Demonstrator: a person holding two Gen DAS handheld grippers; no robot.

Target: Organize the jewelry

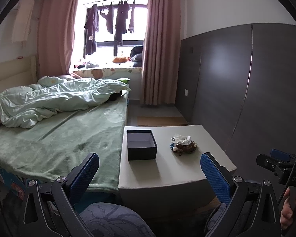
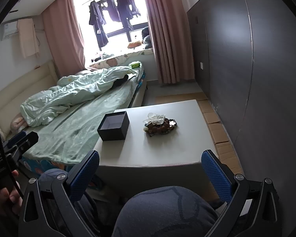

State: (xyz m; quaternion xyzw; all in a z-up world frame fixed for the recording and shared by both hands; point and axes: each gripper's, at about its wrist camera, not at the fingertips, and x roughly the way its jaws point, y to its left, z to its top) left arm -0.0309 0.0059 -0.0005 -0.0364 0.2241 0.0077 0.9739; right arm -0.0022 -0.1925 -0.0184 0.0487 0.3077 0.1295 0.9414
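A pile of tangled jewelry (image 1: 183, 145) with beads and a clear plastic bag on top lies on a white low table (image 1: 173, 173). An open dark blue box (image 1: 141, 145), empty, stands to the pile's left. In the right wrist view the pile (image 2: 160, 127) and the box (image 2: 114, 126) sit on the same table (image 2: 167, 154). My left gripper (image 1: 149, 170) is open and empty, held back near the table's front edge. My right gripper (image 2: 150, 168) is open and empty, also short of the table's front edge. The right gripper also shows at the left wrist view's right edge (image 1: 280, 163).
A bed (image 1: 59, 138) with a green sheet and a crumpled quilt adjoins the table's left side. A dark grey wall panel (image 1: 246, 88) runs along the right. Flattened cardboard (image 2: 217, 122) lies on the floor by the wall. My knees (image 2: 163, 211) are below the grippers.
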